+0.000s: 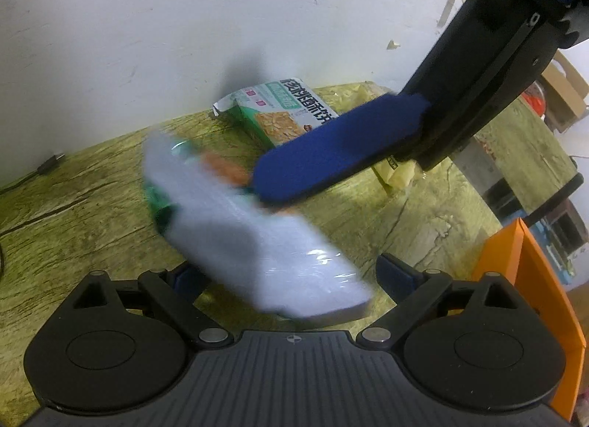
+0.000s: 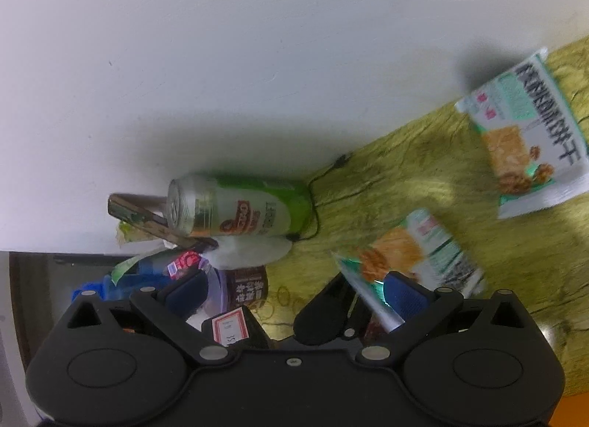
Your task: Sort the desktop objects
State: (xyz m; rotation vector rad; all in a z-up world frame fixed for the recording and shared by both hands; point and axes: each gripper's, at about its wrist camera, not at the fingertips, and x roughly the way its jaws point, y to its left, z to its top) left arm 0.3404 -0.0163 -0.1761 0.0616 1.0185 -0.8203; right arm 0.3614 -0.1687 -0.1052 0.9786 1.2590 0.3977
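Observation:
In the left wrist view a blurred cracker packet (image 1: 254, 232), white side up, hangs tilted above the table between my two grippers. My left gripper (image 1: 291, 279) is open, its blue pads on either side of the packet's near end. The right gripper's blue finger (image 1: 331, 154) reaches in from the upper right and lies against the packet's far end. In the right wrist view my right gripper (image 2: 294, 290) is wide open, and the packet (image 2: 412, 257) rests against its right pad (image 2: 401, 294). A second cracker box (image 1: 291, 114) lies by the wall; it also shows in the right wrist view (image 2: 526, 140).
An orange bin (image 1: 530, 298) stands at the right edge of the yellow-green wooden table (image 1: 73, 206). A green drink can (image 2: 239, 206), a white pad, a dark cup and other clutter sit at the table's end by the wall. A black cable (image 1: 44, 169) runs along the wall.

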